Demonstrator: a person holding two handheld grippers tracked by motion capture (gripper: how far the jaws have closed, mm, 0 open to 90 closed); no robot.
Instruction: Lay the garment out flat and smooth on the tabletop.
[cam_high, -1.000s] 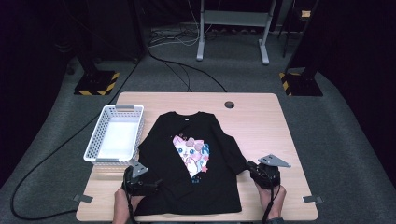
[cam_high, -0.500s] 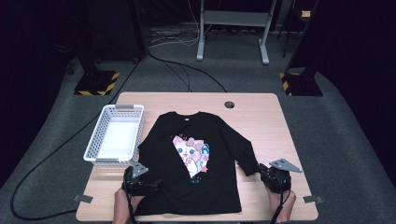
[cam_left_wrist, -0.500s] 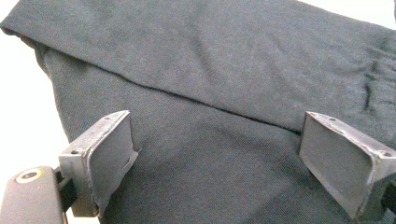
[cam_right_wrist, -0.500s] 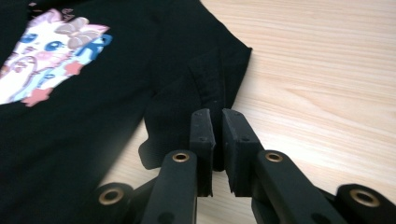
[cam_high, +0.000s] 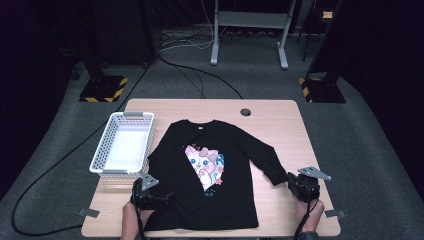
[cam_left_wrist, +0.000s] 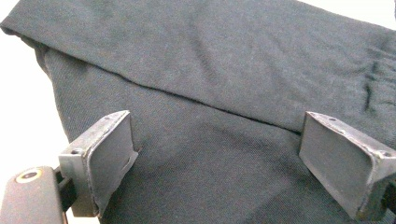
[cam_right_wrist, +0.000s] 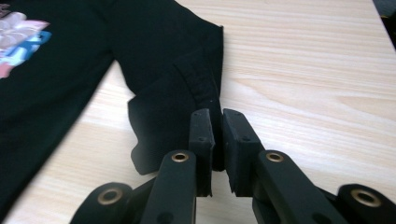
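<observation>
Black cloth is what I am working with: a black shirt (cam_high: 210, 175) with long sleeves and a cartoon cat picture (cam_high: 205, 165) on its front. It lies flat on the wooden table (cam_high: 280, 125), just beside a white basket (cam_high: 125, 145).

My right gripper (cam_high: 292, 181) has moved out to the right in the last second. It pinches the end of the right sleeve (cam_right_wrist: 187, 93) between its 2 fingers (cam_right_wrist: 201, 135), which are pressed together on the cloth. The sleeve now stretches out away from the body of the shirt and looks straighter than it did a second ago.

My left gripper (cam_high: 162, 197) has stayed where it was, at the lower left part of the shirt. Its 2 fingers (cam_left_wrist: 109, 158) are spread wide over the cloth and are not pinching it yet.

I think this means I am smoothing the shirt out flat, maybe so it can be folded. The right sleeve looks almost ready. The left sleeve lies over the body of the shirt.
</observation>
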